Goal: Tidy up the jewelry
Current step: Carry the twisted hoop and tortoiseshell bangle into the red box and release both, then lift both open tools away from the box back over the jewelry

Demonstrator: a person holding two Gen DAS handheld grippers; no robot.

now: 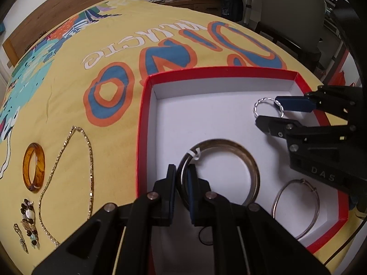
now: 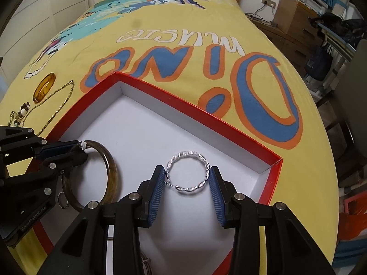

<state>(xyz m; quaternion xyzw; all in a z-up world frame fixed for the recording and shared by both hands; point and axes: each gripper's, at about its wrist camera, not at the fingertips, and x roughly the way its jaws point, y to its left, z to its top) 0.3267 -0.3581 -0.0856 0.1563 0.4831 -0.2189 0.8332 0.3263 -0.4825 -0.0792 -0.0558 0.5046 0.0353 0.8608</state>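
- Placement is the step in hand, as I judge it: both grippers hang over the red box (image 1: 321, 119) on the yellow bedspread (image 1: 114, 45), each carrying one ring-shaped piece.
- The left gripper (image 1: 182, 183) has its fingers nearly together, pinching the rim of the dark brown bangle (image 1: 252, 167) at the side nearest the box's left wall; a small white tag (image 1: 195, 154) sits on the rim close to the grip.
- The bangle looks to lie nearly flat over the white floor, its opening facing up; being round, it has no long axis.
- The right gripper (image 2: 187, 181) stands at a middling width, its blue ribbed pads on opposite sides of the twisted silver hoop (image 2: 188, 173), which hangs near the box's far right corner.
- The hoop's plane spans from pad to pad and is tilted, opening partly toward the camera.
- A thin silver bangle (image 1: 296, 208) already lies by the box's near right corner.
- Next, each piece needs lowering until it rests, then the fingers need widening gently so nothing springs away.
- Outside the left wall wait an amber bangle (image 1: 34, 167), a gold chain (image 1: 89, 165) and beaded pieces (image 1: 28, 222).
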